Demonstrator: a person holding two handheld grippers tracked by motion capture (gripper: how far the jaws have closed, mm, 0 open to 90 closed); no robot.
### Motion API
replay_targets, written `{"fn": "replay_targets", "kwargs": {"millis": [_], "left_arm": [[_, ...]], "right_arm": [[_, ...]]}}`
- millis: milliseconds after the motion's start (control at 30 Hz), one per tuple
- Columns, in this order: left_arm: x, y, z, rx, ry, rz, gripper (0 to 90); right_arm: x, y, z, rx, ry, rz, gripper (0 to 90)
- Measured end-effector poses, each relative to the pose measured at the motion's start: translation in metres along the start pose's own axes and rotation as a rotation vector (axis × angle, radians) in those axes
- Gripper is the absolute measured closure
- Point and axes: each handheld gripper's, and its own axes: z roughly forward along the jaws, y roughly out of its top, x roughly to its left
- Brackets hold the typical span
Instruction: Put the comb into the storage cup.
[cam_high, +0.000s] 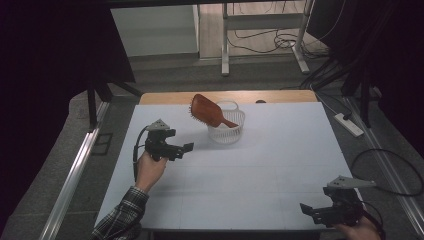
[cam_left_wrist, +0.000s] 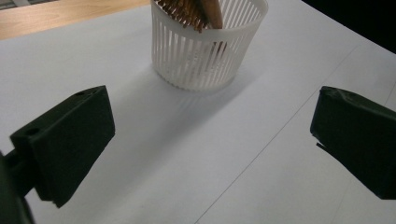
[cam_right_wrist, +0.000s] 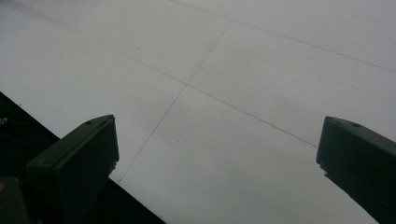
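Observation:
A white slatted basket (cam_high: 226, 127) stands on the white table (cam_high: 280, 150) toward the back middle. A brown wooden hairbrush (cam_high: 207, 110) leans in it, handle down inside, paddle head sticking up to the left. In the left gripper view the basket (cam_left_wrist: 208, 49) is ahead with the brush bristles (cam_left_wrist: 184, 11) at its rim. My left gripper (cam_high: 181, 149) is open, left of the basket, with nothing between its jaws (cam_left_wrist: 212, 149). My right gripper (cam_high: 311, 210) is open over the table's near right edge (cam_right_wrist: 217, 158).
A wooden strip (cam_high: 170, 97) runs along the table's far edge. Beyond it are metal desk legs (cam_high: 226, 45) and cables on the floor. A power strip (cam_high: 349, 124) lies on the floor to the right. Dark curtains flank both sides.

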Motion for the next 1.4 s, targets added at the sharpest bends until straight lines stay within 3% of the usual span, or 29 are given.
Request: {"fn": "replay_targets", "kwargs": {"millis": [167,400,1400], "left_arm": [[-0.001,-0.004,-0.005,0.005,0.010,-0.014,0.0],[-0.004,-0.009,-0.011,0.017,0.023,0.009,0.0],[-0.015,-0.031,-0.033,0.047,0.010,-0.022,0.0]], "right_arm": [[0.000,0.000,0.000,-0.001,0.000,-0.001,0.0],[0.000,0.000,0.000,-0.001,0.000,-0.002,0.0],[0.001,0.001,0.000,0.003,-0.005,-0.008,0.0]]}}
